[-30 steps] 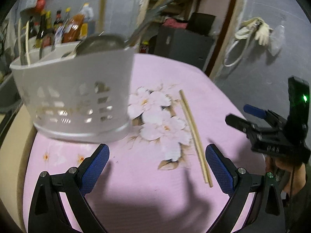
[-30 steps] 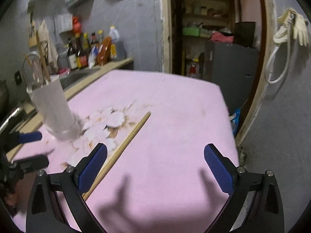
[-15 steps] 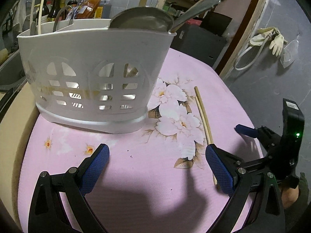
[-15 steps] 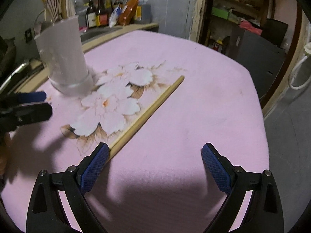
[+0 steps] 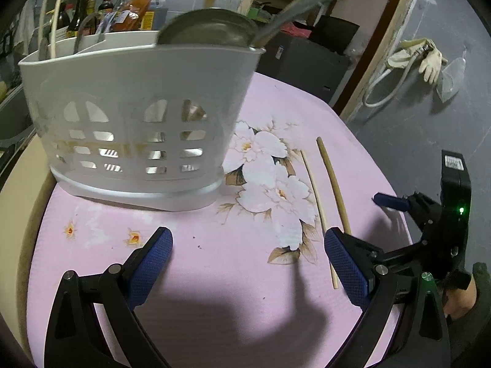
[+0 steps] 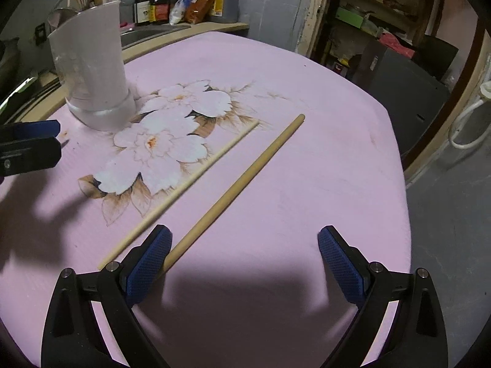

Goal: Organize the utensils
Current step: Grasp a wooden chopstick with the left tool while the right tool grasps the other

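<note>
Claw spacing is noted as wide on both sides: the right claw [image 6: 244,259] is held apart and empty low over the counter [image 6: 322,165], its left finger just beside the near end of the thicker chopstick [image 6: 236,188]; the left claw [image 5: 248,265] is likewise apart and empty, facing the white utensil caddy [image 5: 138,116]. The step in hand is judged to be the approach to a pickup of the chopsticks. For the next move, centring of the right claw over one stick and closure across its width would be called for. Two pale wooden chopsticks are recorded lying flat, side by side but apart, beside the printed flowers [image 6: 172,141]; the thinner chopstick [image 6: 181,188] lies nearer the caddy, which already holds a ladle [image 5: 211,30].
</note>
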